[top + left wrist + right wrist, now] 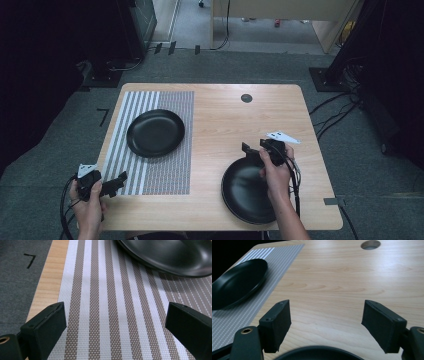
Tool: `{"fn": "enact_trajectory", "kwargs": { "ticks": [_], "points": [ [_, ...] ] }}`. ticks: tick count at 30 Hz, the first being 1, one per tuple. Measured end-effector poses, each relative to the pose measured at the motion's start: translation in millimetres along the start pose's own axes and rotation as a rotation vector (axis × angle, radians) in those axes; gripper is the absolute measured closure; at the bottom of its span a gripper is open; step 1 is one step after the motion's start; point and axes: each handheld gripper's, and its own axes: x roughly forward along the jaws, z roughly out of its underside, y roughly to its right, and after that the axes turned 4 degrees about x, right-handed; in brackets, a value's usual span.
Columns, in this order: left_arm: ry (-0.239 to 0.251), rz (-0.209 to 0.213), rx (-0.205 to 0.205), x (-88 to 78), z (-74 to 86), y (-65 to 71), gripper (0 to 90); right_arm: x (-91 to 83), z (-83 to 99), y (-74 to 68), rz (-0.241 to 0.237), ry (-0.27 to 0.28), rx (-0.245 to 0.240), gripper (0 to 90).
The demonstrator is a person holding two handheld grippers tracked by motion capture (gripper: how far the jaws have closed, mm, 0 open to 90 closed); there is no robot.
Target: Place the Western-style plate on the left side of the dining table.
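Two black plates are on the wooden table. One plate (155, 132) (172, 255) (235, 282) rests on the striped placemat (150, 165) (112, 310) (239, 315) at the left. The other plate (247, 192) (319, 353) lies on bare wood at the front right. My right gripper (252, 148) (325, 320) hovers open over that plate's far rim, nothing between its jaws. My left gripper (120, 181) (115, 325) is open low over the placemat's front left corner, its jaws apart and empty.
A round cable hole (246, 98) (370, 244) sits in the table (240, 120) near its far edge. Grey carpet (60, 150) surrounds the table, with cables (335, 110) on the floor at the right and dark stands at both back corners.
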Motion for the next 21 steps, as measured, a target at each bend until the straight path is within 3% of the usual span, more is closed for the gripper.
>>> {"fn": "enact_trajectory", "kwargs": {
  "ticks": [8, 21],
  "points": [
    [0.003, -0.026, 0.042, -0.9, 8.0, 3.5, 3.0, -15.1, 12.9, 28.5, 0.045, 0.003, 0.02, 22.5],
    [-0.019, -0.047, 0.072, -2.5, 20.3, -1.8, 3.0, -42.0, 33.5, 73.1, 0.14, 0.013, 0.067, 22.6]
  ]
}}
